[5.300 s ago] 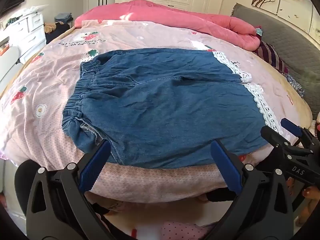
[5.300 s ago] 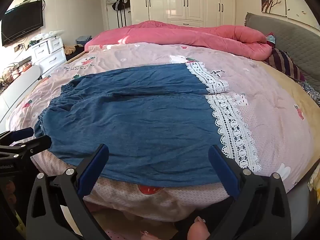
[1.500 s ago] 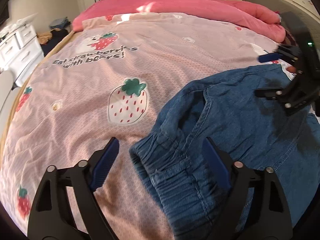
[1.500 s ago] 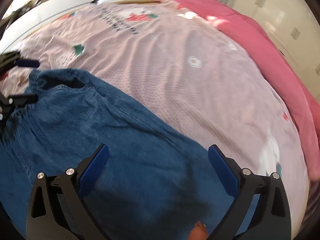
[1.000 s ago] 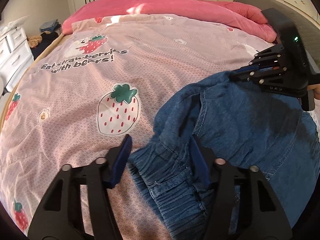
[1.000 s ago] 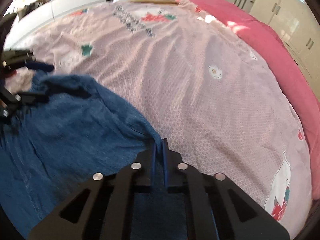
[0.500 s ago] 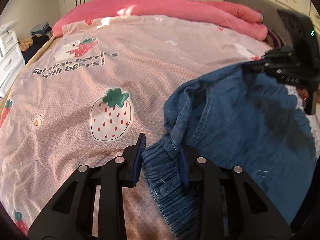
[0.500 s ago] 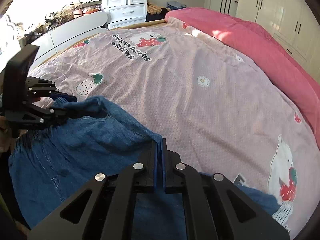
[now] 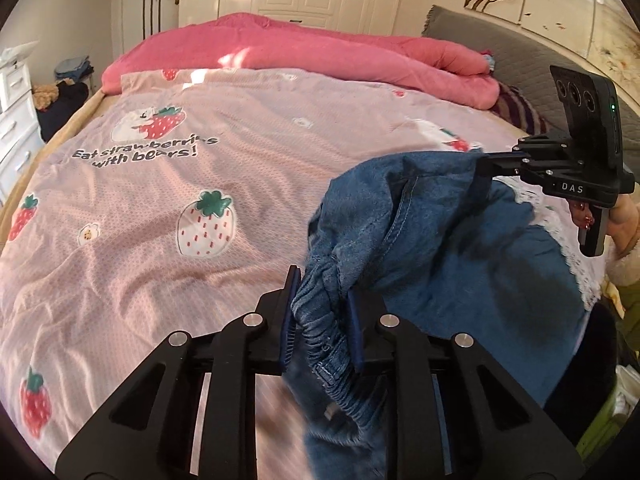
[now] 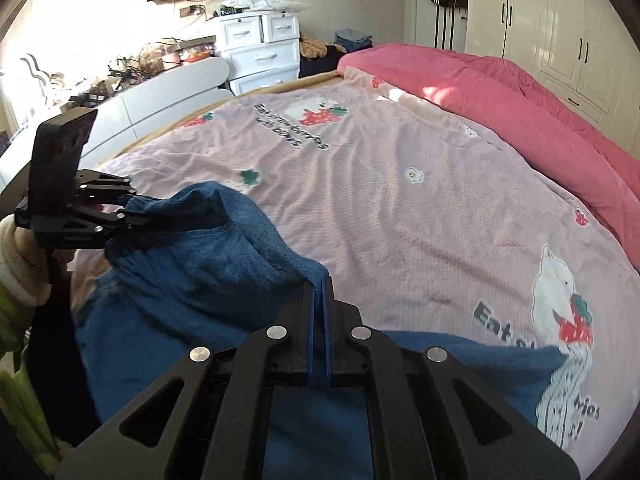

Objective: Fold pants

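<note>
The blue denim pants (image 9: pixel 440 240) lie on the pink strawberry bedspread (image 9: pixel 180 168), their far edge lifted off it. In the left wrist view my left gripper (image 9: pixel 323 284) has the gathered elastic waistband (image 9: pixel 320 320) between its blue pads; its jaws are closing and the pads press on the cloth. My right gripper (image 10: pixel 319 280) is shut on a thin fold of the pants' edge (image 10: pixel 280 256). Each gripper appears in the other's view: the right gripper (image 9: pixel 486 166) pinches denim at the right, and the left gripper (image 10: pixel 132 208) pinches it at the left. The cloth sags between them.
A pink duvet (image 9: pixel 320 56) is bunched along the far side of the bed, beside a grey headboard (image 9: pixel 500 40). The pants' white lace hem (image 9: pixel 576 264) lies at the right. White drawers (image 10: pixel 260 48) and wardrobes (image 10: pixel 560 20) stand beyond the bed.
The left jaws narrowed from wide apart onto the waistband. Both grippers rose and lifted the pants' far edge off the bedspread. The right gripper stayed shut on the cloth.
</note>
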Demonstrator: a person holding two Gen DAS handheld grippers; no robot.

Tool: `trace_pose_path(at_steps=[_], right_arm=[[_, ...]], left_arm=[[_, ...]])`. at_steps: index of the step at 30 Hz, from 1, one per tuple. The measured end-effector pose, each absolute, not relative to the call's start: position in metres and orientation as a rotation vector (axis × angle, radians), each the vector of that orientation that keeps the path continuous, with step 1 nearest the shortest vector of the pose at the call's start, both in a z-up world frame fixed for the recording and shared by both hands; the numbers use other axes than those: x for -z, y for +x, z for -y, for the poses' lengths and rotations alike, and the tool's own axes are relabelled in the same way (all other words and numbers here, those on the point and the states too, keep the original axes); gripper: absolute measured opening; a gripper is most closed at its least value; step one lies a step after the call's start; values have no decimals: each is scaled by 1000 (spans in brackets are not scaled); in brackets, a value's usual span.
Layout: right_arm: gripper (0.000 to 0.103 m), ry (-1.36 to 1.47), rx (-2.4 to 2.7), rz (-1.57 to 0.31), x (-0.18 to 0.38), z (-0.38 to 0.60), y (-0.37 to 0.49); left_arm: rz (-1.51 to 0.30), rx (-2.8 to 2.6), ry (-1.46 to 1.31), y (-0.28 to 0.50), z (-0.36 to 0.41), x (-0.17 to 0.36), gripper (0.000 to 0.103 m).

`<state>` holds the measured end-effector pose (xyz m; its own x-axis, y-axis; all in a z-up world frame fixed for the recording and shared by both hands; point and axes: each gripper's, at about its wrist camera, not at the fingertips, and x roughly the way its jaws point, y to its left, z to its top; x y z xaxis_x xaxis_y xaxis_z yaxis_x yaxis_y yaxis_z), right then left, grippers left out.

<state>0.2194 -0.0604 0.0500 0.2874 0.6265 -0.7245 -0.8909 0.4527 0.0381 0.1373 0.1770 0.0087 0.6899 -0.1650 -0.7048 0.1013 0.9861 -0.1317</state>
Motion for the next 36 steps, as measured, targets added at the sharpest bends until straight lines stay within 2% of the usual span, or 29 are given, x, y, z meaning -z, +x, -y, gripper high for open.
trace_pose_path(at_steps=[11, 22, 28, 34, 36], right_arm=[[3, -383, -1115, -728, -60, 119, 129], [3, -407, -1164, -821, -11, 144, 66], [3, -429, -1158, -883, 17, 142, 54], [8, -451, -1147, -919, 34, 136, 49], [15, -440, -1153, -931, 34, 136, 50]], left_arm=[[-698, 270, -41, 70, -145, -28, 12], [-755, 340, -12, 23, -124, -2, 13], [-805, 332, 11, 5, -116, 11, 19], [-828, 320, 2, -4, -115, 17, 22], [-835, 317, 2, -5, -114, 16, 37]])
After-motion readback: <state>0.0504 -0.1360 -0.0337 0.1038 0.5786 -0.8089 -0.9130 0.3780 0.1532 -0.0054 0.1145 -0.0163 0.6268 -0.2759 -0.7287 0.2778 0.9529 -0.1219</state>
